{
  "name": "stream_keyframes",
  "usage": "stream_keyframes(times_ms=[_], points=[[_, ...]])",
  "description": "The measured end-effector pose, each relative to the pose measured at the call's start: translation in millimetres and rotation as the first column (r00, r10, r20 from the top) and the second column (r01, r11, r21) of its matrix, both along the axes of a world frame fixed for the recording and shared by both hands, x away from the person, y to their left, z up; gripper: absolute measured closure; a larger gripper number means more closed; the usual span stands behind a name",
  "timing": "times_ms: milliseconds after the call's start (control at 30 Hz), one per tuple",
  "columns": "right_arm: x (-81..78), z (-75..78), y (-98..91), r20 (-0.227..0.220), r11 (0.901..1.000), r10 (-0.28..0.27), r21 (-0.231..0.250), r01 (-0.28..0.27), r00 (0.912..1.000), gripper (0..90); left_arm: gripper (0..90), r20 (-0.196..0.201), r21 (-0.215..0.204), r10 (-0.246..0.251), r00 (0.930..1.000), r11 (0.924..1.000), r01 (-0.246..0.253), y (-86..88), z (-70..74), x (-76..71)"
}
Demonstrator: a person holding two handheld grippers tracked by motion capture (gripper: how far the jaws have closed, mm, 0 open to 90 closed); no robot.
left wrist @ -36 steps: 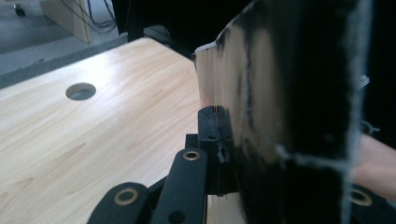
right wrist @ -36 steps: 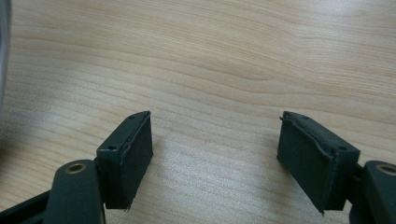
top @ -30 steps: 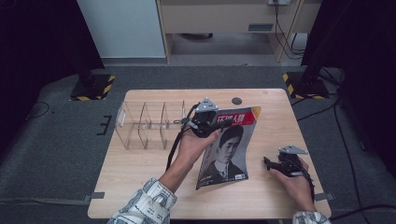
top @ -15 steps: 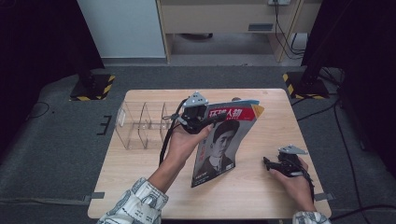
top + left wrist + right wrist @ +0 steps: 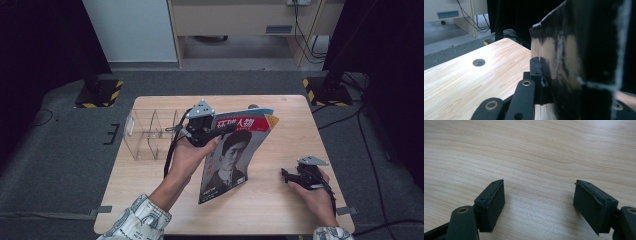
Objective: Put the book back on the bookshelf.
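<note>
Holding a magazine up by its top edge, beside a clear rack.

From the high view, the left gripper (image 5: 212,131) is pinching the magazine (image 5: 235,150) tight so it is standing on its bottom edge, with the clear rack (image 5: 150,132) just to its side. In the left gripper view, the jaws are squeezing the magazine (image 5: 579,75) so it is not slipping. In the right gripper view, the right gripper (image 5: 539,202) is resting wide open with nothing in it over the table (image 5: 529,150), leaving the lifting to the other hand.
</note>
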State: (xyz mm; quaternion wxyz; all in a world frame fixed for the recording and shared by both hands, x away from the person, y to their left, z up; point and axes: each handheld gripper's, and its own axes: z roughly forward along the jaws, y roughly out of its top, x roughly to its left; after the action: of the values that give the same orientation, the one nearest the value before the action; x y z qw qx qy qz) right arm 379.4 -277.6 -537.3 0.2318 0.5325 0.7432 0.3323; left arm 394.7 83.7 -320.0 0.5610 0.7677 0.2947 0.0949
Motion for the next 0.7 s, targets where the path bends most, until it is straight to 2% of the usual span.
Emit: stream_keyframes(times_ms=[367,700], points=[[-0.1,0.0,0.4,-0.001,1.0,0.0,0.001,0.001,1.0,25.4,86.6,0.004,-0.015,0.009,1.0,0.9998,-0.009,18.3,2.3,-8.9],[-0.1,-0.1,0.6,0.0,1.0,-0.002,0.0,0.002,1.0,25.4,86.6,0.022,-0.031,0.027,0.9994,0.9992,-0.026,43.1,6.9,-22.9]])
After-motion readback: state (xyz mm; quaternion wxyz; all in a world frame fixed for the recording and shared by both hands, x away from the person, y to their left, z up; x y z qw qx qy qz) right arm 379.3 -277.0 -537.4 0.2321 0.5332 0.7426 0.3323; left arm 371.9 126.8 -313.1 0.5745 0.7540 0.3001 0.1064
